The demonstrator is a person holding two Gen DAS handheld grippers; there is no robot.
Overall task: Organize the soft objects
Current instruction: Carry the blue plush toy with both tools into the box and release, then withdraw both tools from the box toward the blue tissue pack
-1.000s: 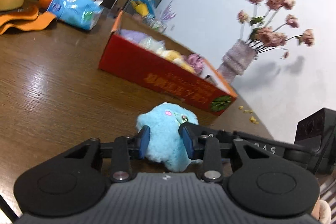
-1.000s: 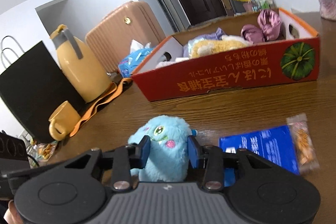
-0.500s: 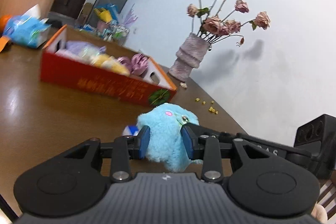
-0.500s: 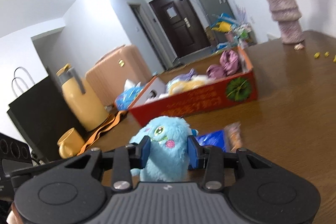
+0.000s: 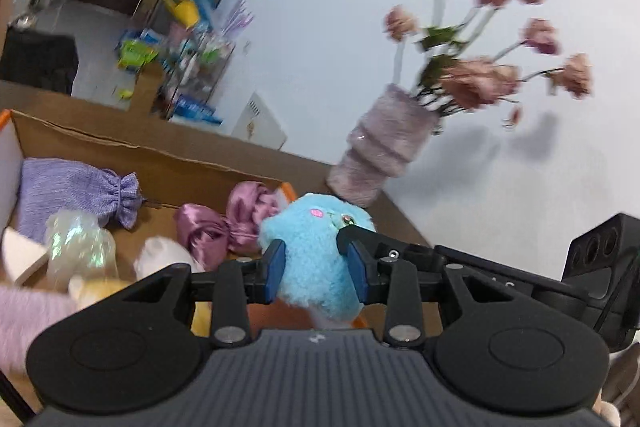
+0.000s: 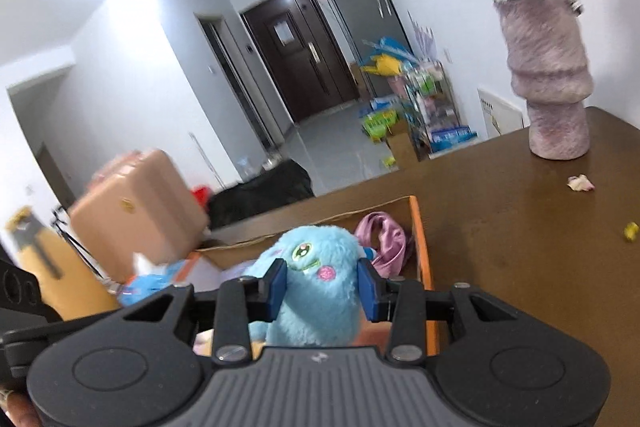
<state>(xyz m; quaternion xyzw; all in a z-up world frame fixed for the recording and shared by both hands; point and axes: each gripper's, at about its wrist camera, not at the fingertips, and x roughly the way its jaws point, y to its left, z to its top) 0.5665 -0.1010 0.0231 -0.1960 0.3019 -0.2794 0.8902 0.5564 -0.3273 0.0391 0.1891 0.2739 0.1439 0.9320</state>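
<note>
While both tools clamp blue plush (image 5: 316, 259), cardboard box (image 5: 120, 151) beneath, vase (image 6: 548, 83) beyond

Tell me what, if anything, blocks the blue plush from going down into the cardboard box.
Nothing visible bars the way. The blue plush, clamped by the left gripper and right gripper, hangs over the open box, near the pink satin pouch.

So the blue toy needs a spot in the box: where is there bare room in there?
Bare cardboard floor shows along the back wall, between the lilac knitted pouch and the pink satin pouch. The near side is crowded with the iridescent bag and the cream-and-yellow plush.
</note>
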